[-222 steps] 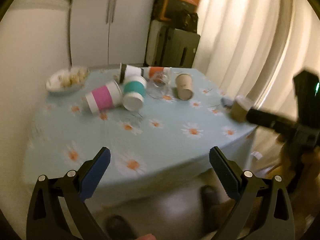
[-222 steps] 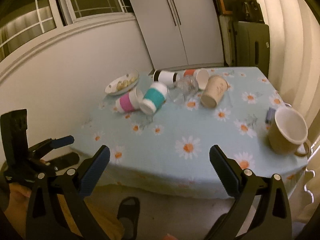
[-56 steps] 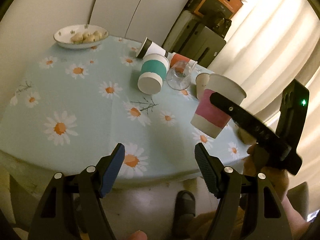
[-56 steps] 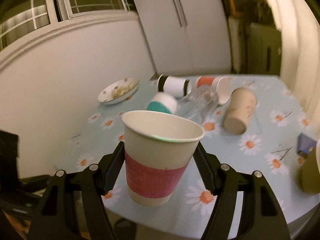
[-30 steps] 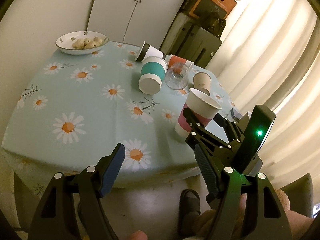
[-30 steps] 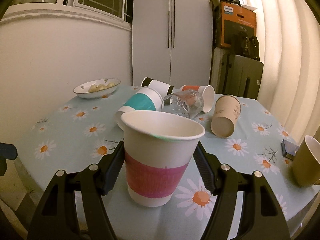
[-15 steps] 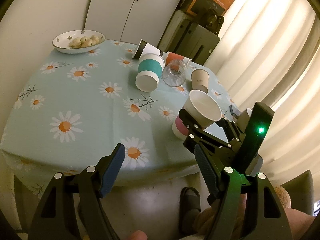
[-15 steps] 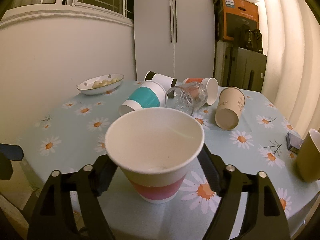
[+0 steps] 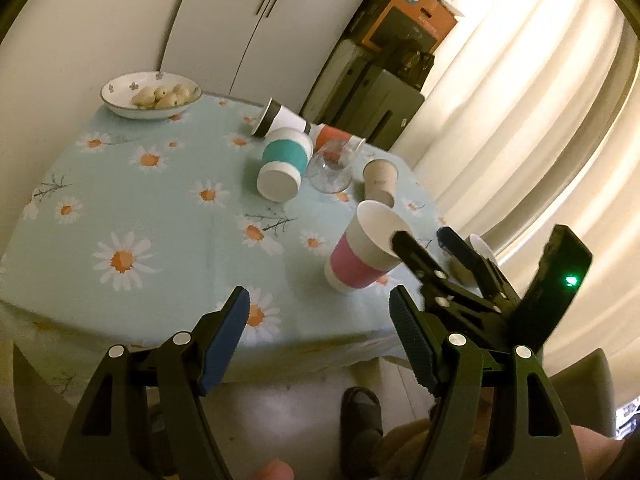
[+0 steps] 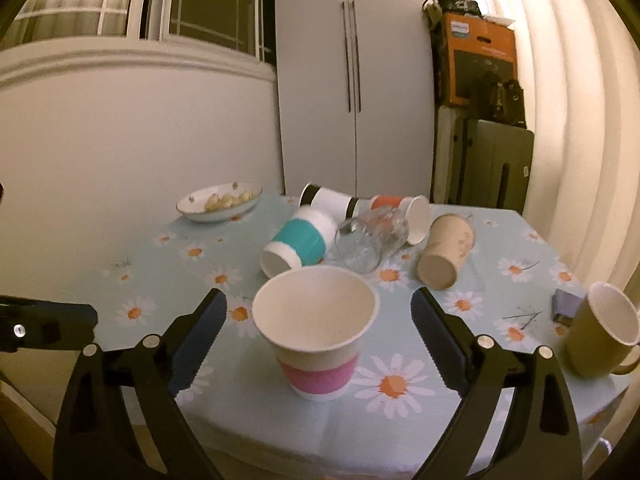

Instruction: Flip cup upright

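The right tongs (image 10: 319,312) have just spread open, leaving the pink-banded paper cup (image 10: 316,330) upright near the surface's (image 10: 500,376) edge; the left tongs (image 9: 320,338) gape empty.

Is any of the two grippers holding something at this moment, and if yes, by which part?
Nothing is held. The right gripper is open, its fingers clear of the upright pink-banded cup on the table. The left gripper is open and empty.
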`<state>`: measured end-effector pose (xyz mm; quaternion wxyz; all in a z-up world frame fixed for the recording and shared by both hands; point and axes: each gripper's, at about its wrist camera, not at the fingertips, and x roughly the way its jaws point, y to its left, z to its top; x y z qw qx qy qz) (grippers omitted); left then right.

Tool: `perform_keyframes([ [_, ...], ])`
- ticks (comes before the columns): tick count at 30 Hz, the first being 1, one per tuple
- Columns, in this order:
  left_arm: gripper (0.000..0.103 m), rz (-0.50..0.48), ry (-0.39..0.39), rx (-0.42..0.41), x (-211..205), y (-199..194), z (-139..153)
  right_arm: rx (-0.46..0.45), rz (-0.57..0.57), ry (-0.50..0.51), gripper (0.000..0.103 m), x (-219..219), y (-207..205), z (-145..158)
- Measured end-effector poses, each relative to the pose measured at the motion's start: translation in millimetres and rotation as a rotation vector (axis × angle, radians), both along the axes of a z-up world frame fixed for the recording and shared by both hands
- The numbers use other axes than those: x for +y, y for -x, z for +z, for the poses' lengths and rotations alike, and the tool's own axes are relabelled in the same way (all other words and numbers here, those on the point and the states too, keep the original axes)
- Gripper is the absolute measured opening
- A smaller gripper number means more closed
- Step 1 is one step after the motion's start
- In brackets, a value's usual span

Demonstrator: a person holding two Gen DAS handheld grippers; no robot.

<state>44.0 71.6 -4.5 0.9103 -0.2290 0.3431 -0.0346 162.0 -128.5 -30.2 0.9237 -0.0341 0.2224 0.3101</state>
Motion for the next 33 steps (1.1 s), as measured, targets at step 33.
perform_keyframes([
  [33, 0.071, -0.068, -0.324, -0.174, -91.9, 70.3, 17.3, 0.073, 0.031, -0.002, 0.097, -129.9, 93.7, 44.8],
])
